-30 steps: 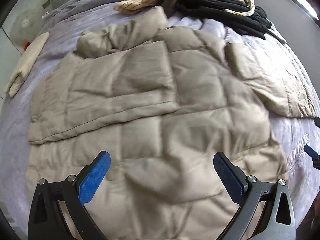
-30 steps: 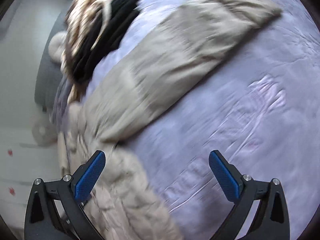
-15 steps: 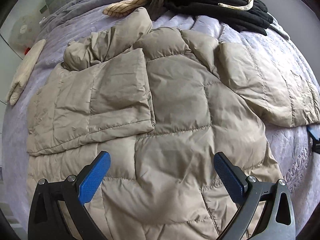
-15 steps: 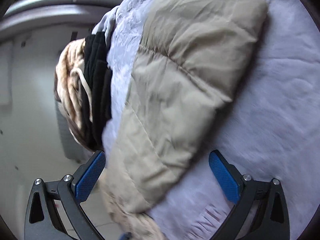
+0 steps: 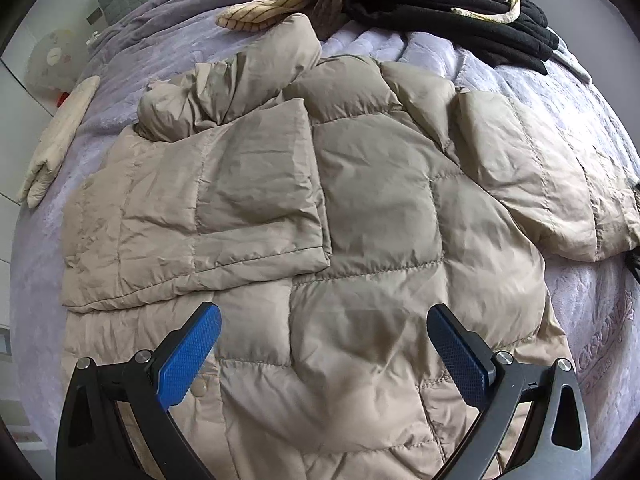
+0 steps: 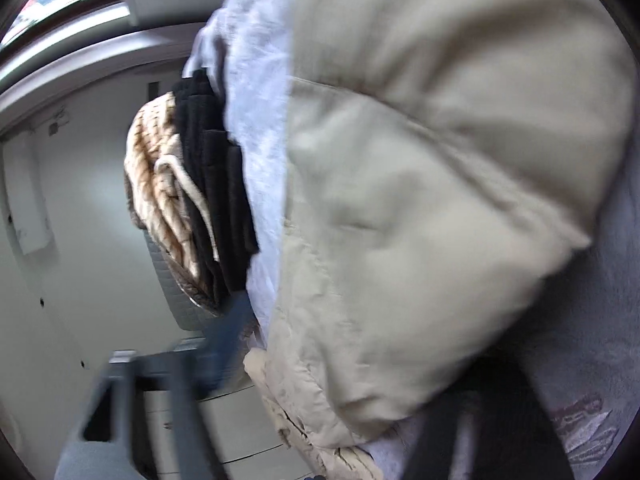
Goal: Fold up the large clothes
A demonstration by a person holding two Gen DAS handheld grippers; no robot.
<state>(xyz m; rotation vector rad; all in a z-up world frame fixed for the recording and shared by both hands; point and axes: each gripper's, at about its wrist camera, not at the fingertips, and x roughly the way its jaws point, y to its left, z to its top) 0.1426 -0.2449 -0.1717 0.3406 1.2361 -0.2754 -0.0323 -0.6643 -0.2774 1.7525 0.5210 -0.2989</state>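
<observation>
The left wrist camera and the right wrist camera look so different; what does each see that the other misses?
Only the left wrist view shows the whole beige quilted puffer jacket spread flat, one sleeve folded across it, and the open left gripper above it. Only the right wrist view shows a white wall and a blurred close-up of the other sleeve. Both show the lilac bedspread and the black folded clothes.

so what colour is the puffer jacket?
Beige/tan puffer jacket, clearest in the left wrist view.

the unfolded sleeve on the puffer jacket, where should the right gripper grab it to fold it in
Grip the sleeve at its cuff end, coming from the jacket's outer right side. It lies flat, spread outward on the bedspread, so its free hem edge is exposed, and can swing over the puffer jacket body.
</observation>
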